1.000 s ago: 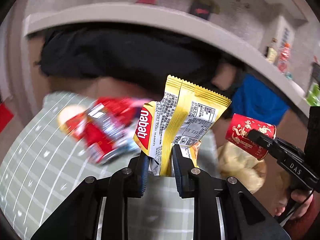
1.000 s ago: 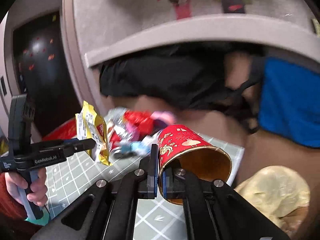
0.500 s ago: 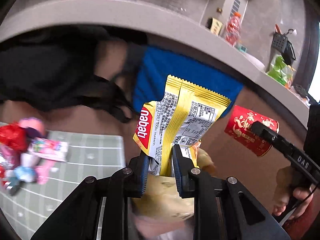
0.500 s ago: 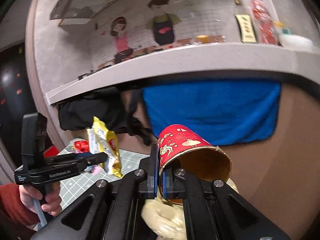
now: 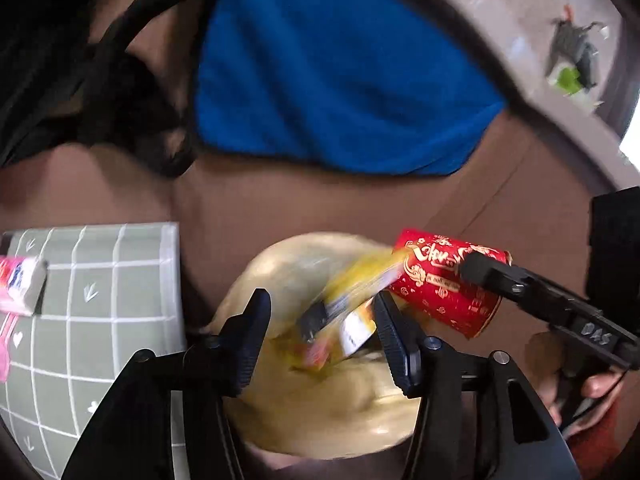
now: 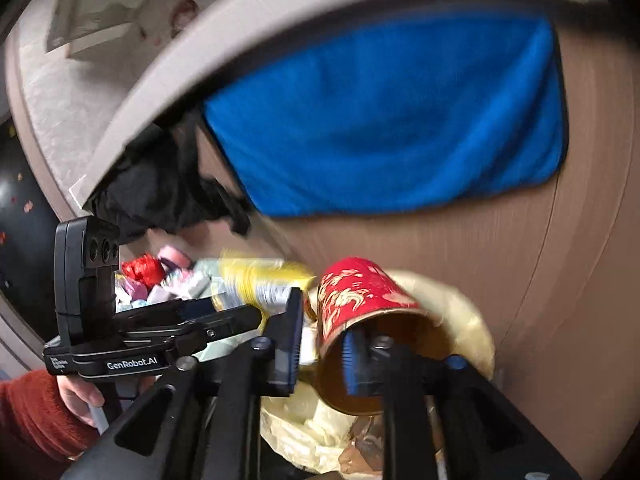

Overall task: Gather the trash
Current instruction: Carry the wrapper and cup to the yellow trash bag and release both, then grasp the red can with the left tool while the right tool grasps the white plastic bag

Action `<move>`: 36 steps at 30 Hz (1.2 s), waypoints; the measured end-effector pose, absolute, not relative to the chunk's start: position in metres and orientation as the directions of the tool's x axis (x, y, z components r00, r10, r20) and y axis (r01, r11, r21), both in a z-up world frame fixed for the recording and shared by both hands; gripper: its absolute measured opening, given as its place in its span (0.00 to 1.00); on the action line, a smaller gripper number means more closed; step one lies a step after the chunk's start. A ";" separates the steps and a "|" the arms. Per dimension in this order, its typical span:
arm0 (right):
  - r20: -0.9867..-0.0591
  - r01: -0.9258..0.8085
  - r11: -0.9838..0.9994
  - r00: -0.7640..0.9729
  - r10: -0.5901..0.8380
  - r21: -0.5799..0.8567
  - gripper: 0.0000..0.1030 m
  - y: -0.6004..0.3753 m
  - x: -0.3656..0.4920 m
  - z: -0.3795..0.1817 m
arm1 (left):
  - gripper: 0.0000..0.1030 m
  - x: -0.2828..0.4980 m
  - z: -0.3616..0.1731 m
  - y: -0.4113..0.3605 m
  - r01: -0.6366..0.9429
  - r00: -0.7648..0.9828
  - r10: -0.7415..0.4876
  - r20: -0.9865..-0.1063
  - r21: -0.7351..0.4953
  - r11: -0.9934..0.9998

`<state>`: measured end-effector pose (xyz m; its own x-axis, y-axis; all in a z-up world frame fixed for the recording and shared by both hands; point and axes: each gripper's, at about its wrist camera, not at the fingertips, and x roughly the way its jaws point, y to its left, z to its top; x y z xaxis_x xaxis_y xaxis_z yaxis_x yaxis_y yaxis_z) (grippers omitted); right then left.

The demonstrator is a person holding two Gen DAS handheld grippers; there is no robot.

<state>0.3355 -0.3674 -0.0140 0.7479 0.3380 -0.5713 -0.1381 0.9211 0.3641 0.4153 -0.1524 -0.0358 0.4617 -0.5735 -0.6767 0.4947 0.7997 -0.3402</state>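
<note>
My left gripper (image 5: pixel 320 336) is open above the pale yellow trash bag (image 5: pixel 320 408). The yellow Nabati wrapper (image 5: pixel 352 300) is blurred, loose between the spread fingers, falling toward the bag; it also shows in the right wrist view (image 6: pixel 260 284). My right gripper (image 6: pixel 320 344) has its jaws apart, with the red paper cup (image 6: pixel 360 300) tilted between them, one finger inside its rim, over the bag (image 6: pixel 460 320). The cup and the right gripper's finger also show in the left wrist view (image 5: pixel 444 280).
A green grid mat (image 5: pixel 100 300) lies left of the bag with pink and red wrappers (image 6: pixel 160 276) on it. A blue towel (image 5: pixel 340 80) and black cloth (image 5: pixel 80 60) hang behind on the brown counter front.
Both grippers swung right over the trash bag. The left gripper opened and released the yellow wrapper. The right gripper's jaws spread and the cup tipped.
</note>
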 end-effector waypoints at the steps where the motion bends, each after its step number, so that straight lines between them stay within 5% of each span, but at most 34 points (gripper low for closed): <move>1: -0.584 -0.127 0.920 0.738 0.338 0.371 0.21 -0.368 0.336 -0.022 | 0.53 0.417 -0.041 -0.150 0.477 0.471 -0.546 -0.693 -0.320 0.818; 11: -0.674 -0.041 0.937 0.684 0.279 0.346 0.25 -0.366 0.321 -0.051 | 0.53 0.405 -0.041 -0.109 0.422 0.492 -0.537 -0.685 -0.352 0.836; 26: -0.360 -0.309 0.940 0.869 0.341 0.144 0.25 -0.228 0.287 0.046 | 0.53 0.329 0.002 0.089 0.052 0.787 -0.170 -0.593 -0.211 0.976; 33: -0.401 -0.449 0.880 0.785 0.472 0.157 0.25 -0.132 0.311 0.049 | 0.53 0.313 -0.005 0.200 -0.137 0.796 -0.037 -0.604 -0.238 0.962; 36: -0.449 -0.502 0.850 0.730 0.515 0.159 0.25 -0.096 0.326 0.041 | 0.53 0.322 -0.020 0.239 -0.161 0.766 -0.089 -0.637 -0.323 0.933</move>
<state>0.3259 -0.0959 0.0406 0.7302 0.5151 -0.4488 -0.5019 0.8502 0.1592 0.3222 0.2394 -0.0204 0.7656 -0.0885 -0.6371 -0.1606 0.9328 -0.3226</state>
